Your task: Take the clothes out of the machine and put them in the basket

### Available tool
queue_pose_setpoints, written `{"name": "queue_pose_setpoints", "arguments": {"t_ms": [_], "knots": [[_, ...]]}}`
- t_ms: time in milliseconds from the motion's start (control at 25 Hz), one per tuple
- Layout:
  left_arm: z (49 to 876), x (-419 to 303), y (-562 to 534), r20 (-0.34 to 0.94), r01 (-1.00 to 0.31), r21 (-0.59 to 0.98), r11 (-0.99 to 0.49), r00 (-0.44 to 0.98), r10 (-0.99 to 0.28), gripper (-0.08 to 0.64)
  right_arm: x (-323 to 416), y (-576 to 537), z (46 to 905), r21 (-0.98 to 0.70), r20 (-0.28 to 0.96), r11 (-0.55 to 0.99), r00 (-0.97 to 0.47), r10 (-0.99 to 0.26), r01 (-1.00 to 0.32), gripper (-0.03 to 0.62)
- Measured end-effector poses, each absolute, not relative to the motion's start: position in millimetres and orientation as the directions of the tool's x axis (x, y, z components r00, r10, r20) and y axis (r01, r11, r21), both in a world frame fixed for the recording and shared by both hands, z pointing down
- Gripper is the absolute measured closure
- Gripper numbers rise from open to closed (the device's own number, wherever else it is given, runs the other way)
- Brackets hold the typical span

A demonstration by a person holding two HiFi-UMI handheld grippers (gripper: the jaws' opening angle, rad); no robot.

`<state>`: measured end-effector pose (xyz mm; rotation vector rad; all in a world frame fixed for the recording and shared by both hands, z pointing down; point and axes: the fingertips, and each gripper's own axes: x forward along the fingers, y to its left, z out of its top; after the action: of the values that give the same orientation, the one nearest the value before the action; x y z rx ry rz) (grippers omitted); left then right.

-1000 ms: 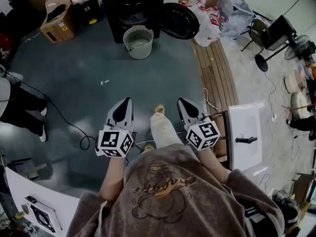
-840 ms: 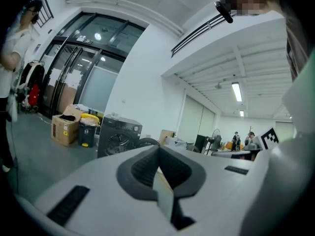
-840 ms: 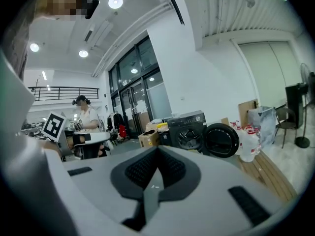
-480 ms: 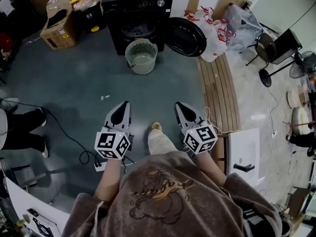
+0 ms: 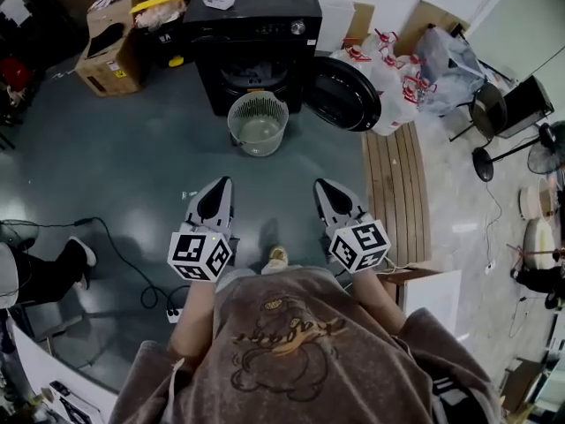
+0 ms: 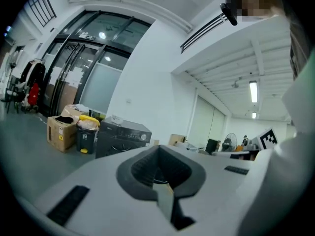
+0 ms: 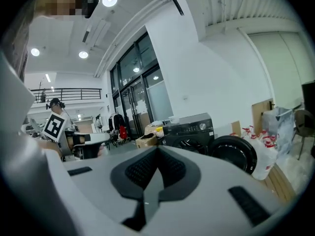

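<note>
A black front-loading washing machine (image 5: 256,34) stands at the far side of the floor, its round door (image 5: 342,94) swung open to the right. A pale round laundry basket (image 5: 258,123) sits on the floor right in front of the drum opening. I cannot see any clothes from here. My left gripper (image 5: 222,186) and right gripper (image 5: 321,188) are held side by side, pointing toward the machine, well short of the basket. Both are shut with nothing between the jaws. The machine (image 6: 122,136) shows beyond the left jaws; the machine (image 7: 189,132) and its open door (image 7: 234,155) show beyond the right jaws.
A cardboard box (image 5: 111,51) and a yellow-lidded bin (image 5: 161,16) stand left of the machine. White bags (image 5: 397,87) and wooden slats (image 5: 395,193) lie to the right. A cable (image 5: 115,254) crosses the floor at left, beside a person's foot (image 5: 84,253).
Both grippers and the person have moved forward across the floor; the machine and basket are nearer and lower in the head view. The jaws stayed shut.
</note>
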<state>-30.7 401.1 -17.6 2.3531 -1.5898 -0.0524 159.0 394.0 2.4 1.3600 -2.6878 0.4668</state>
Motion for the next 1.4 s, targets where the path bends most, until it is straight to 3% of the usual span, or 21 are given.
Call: {"name": "queue_pose_setpoints", "arguments": {"t_ms": [480, 1400], "knots": [[-8.0, -48.5, 313.9, 0.135, -0.908, 0.255, -0.331, 0.373, -0.918, 0.555, 136.1, 312.0, 21.2, -0.24, 0.242, 0.578, -0.625, -0.742, -0.78, 0.595], [-2.8, -123.6, 31.7, 0.157, -0.841, 0.267, -0.47, 0.519, -0.84, 0.555, 54.3, 55.3, 18.9, -0.226, 0.268, 0.469, -0.517, -0.813, -0.854, 0.595]]}}
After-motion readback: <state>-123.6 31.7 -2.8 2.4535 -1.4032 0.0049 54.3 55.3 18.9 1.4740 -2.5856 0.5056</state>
